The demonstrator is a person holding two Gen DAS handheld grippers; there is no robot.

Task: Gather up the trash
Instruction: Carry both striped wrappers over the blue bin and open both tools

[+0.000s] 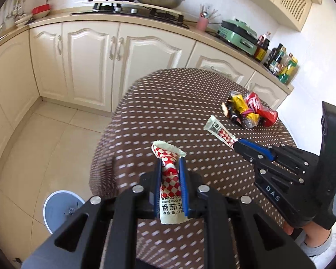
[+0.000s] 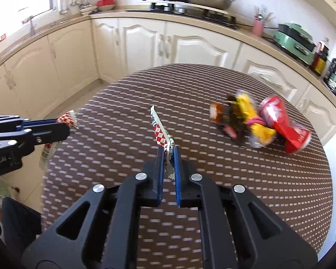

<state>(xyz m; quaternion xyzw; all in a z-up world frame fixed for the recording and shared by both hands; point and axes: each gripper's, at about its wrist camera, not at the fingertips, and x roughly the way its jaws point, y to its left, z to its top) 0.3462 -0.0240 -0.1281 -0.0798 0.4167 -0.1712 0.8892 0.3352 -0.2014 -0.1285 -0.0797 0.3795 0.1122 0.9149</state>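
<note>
The left gripper (image 1: pixel 170 163) has its two blue-padded fingers (image 1: pixel 182 183) closed on a red-and-white checked ketchup sachet (image 1: pixel 169 179), which stands upright between them above the near edge of the round table with a brown, white-dashed cloth (image 1: pixel 168 112). Its crimped top pokes out past the fingertips and its printed white end hangs behind them.

To the right of it over the same table, the right gripper (image 2: pixel 168 154) pinches a second red-and-white checked sachet (image 2: pixel 160 130) by its lower end, the fingers nearly together; the sachet sticks up edge-on and tilted from the tips.

Farther across the table, toward its far right rim, lies a heap of trash: a crushed red drink can (image 1: pixel 263 109) touching crumpled yellow and dark snack wrappers (image 1: pixel 240 109).

On the floor, left of the table and below the left gripper, stands a round blue-grey bin (image 1: pixel 61 208). Beyond the table run cream kitchen cabinets (image 1: pixel 96 58).
</note>
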